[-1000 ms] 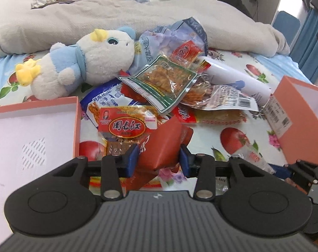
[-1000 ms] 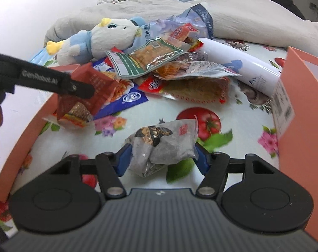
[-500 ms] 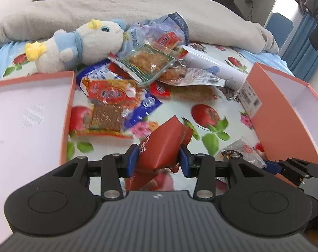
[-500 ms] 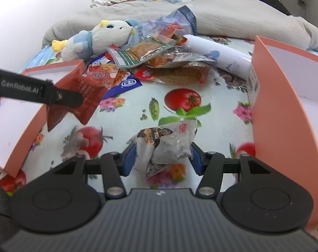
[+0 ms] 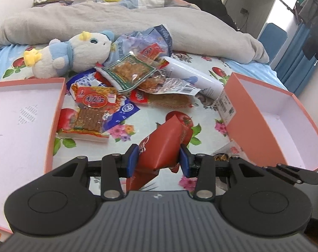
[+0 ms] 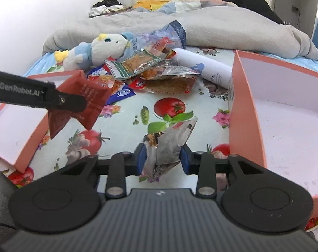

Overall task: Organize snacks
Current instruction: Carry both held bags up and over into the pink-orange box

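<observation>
My left gripper (image 5: 157,161) is shut on a red snack packet (image 5: 165,145) and holds it above the bedsheet between two boxes. The same packet (image 6: 79,105) shows in the right wrist view, by the left box's corner. My right gripper (image 6: 162,160) is shut on a grey snack packet (image 6: 169,145), just left of the right orange box (image 6: 249,113). A pile of snack packets (image 5: 129,77) lies further back on the bed.
An orange box (image 5: 56,109) with a white inside lies at the left, another orange box (image 5: 238,105) at the right. A plush toy (image 5: 72,54), a white tube (image 5: 192,75) and a grey duvet (image 5: 138,21) lie behind the pile.
Both grippers have pulled back and up from the pile with their packets. The right gripper now sits closer to the right box.
</observation>
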`<state>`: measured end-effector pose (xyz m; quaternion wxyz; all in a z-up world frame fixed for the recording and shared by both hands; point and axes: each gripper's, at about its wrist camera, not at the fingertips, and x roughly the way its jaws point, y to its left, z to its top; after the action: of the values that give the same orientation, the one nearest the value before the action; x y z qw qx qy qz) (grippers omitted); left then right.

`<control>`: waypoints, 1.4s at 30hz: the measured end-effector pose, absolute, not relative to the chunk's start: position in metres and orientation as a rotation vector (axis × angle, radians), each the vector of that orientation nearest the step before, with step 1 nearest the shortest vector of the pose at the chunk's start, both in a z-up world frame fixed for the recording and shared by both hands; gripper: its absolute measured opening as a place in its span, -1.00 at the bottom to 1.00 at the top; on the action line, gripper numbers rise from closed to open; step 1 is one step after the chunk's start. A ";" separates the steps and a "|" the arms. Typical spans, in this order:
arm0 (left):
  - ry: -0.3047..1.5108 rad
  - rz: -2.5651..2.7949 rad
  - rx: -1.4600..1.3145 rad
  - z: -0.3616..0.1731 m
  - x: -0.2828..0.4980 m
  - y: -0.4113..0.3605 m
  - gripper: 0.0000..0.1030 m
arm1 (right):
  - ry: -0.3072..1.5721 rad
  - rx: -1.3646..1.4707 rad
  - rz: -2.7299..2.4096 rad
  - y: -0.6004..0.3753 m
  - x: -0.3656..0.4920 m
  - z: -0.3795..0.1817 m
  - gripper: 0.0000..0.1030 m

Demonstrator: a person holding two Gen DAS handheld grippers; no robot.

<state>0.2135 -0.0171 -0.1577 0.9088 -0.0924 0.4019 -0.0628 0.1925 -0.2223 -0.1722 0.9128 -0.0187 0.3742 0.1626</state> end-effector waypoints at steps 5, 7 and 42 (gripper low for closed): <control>0.820 -0.137 -0.212 -0.146 0.214 -0.025 -0.09 | 0.760 -0.010 0.319 -0.234 0.190 -0.158 -0.33; 0.808 -0.137 -0.212 -0.138 0.214 -0.027 -0.09 | 0.744 -0.013 0.315 -0.238 0.189 -0.150 -0.33; 0.620 -0.355 -0.160 0.018 0.270 -0.175 -0.09 | 0.418 0.043 0.102 -0.367 0.214 0.002 -0.34</control>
<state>0.2702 -0.1749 0.0180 0.9337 -0.0783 0.3033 -0.1735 0.2143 -0.3668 0.0024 0.9767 0.0212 0.2075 0.0507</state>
